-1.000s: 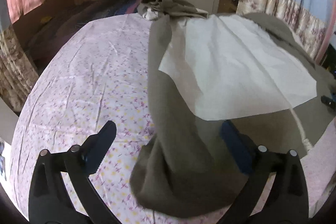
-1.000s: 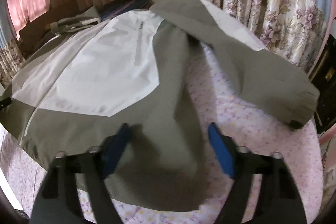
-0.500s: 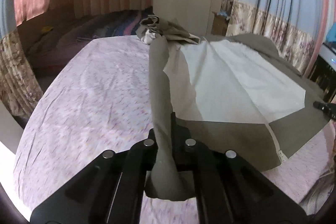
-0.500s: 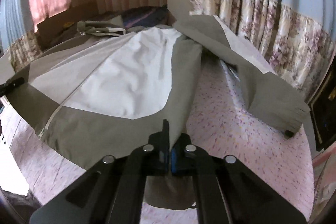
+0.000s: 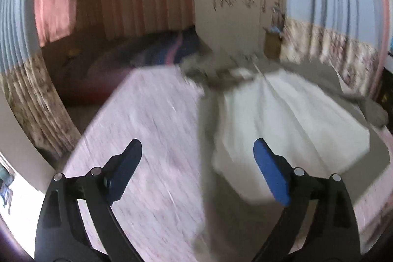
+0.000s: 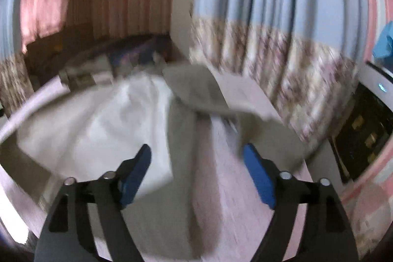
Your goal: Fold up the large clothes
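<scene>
Left wrist view: left gripper [image 5: 197,158] fingers apart and opening, clamping nothing; right gripper [image 6: 196,161] likewise, opening and empty. Grey-and-white jacket [image 5: 282,119] lies spread across the bed [image 5: 152,119], both shots blurred.

Jacket [image 5: 282,119], olive-grey w/ big white front panel, spread flat on pink floral bedsheet [image 5: 157,129], unfolded. In left wrist view: fills frame from centre to 3 o'clock, collar/hood end bunched toward 12. In right wrist view: white panel [image 6: 98,124] at 9 o'clock, grey sleeve [image 6: 196,92] angled from 12 toward 3. All motion-blurred; finer detail unclear.
</scene>
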Demonstrator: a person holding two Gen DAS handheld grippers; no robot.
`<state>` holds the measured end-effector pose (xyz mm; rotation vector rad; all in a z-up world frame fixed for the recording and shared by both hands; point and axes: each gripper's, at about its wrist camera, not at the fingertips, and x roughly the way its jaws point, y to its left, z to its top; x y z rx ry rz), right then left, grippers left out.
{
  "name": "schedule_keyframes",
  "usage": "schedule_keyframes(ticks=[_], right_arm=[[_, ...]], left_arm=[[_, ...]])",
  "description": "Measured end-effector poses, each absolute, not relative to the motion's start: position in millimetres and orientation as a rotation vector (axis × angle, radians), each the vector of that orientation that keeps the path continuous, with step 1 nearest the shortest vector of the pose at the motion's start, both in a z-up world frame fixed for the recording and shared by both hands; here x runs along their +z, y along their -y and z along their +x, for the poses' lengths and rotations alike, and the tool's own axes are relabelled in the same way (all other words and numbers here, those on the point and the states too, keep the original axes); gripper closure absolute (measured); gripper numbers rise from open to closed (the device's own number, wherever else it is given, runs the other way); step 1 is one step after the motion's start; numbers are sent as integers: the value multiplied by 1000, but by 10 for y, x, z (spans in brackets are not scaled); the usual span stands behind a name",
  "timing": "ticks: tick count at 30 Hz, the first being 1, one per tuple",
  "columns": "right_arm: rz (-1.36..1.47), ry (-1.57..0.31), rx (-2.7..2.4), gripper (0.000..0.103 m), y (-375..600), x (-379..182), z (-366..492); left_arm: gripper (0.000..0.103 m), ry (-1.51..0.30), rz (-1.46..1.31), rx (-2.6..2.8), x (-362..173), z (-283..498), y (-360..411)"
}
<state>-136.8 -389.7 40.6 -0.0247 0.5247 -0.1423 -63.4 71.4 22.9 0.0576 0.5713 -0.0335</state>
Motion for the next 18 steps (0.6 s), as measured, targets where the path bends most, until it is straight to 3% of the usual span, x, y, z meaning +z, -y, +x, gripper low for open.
schedule_keyframes(ticks=[5,10,18], right_arm=[[-32,-469,-36,19,3389,527,-559],[-33,-604,21,19,3307,203,430],[90,-850,125,19,3711,-592,1760]], left_arm=[[6,-588,17,0,325,125,-972],[6,-613,-55,-7,203,700,-1048],[6,-642,7,-116,-9,1484,-534]])
